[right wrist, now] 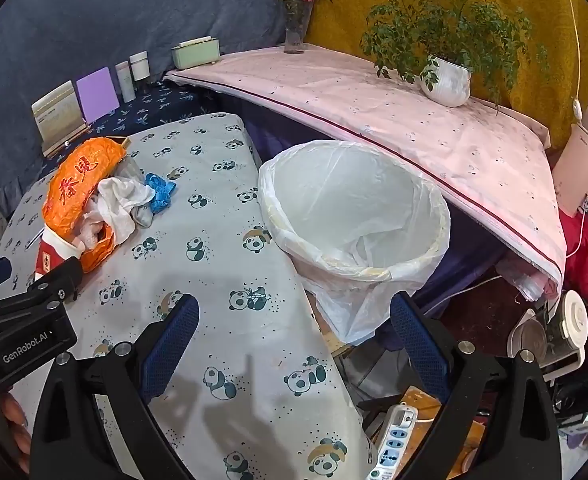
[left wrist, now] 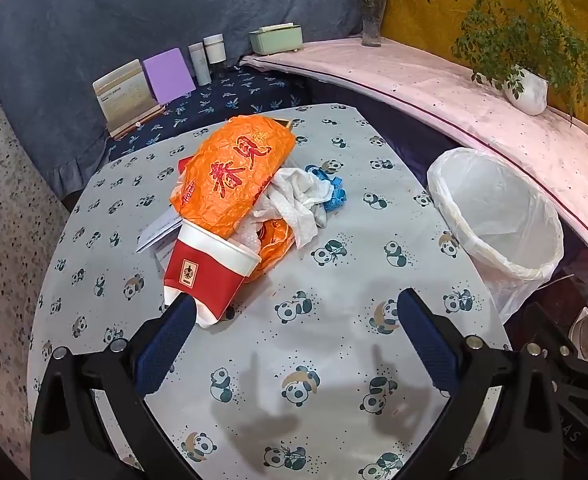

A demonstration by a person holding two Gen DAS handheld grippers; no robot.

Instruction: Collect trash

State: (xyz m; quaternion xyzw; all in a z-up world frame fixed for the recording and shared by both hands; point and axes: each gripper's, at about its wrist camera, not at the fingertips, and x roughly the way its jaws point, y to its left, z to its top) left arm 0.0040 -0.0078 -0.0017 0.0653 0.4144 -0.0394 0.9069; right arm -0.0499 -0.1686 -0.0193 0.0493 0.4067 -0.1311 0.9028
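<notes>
Nearest us, the left claw (left wrist: 294, 308) hangs wide open over the panda-print surface (left wrist: 334, 360) and holds nothing; its left pad sits right against the base of the red paper cup (left wrist: 209, 268), though we cannot tell whether it touches. Our right claw (right wrist: 294, 312) is equally wide open and empty, straddling the surface edge just short of the lined bin (right wrist: 354, 216).

All the trash lies in 1 pile: the cup on its side, the orange plastic bag (left wrist: 233, 172) draped over its mouth, white tissue (left wrist: 298, 200) and a blue wrapper (left wrist: 334, 192) just beside.

We judge the main risk to be a nudge: closing from here, that pad could push the light cup away instead of pinching it. Because the bag and tissue overlap the cup, lifting it may drag them loose and scatter them. We also expect the bin, off the surface edge and loosely lined, to tip or its liner to fold in if struck.
</notes>
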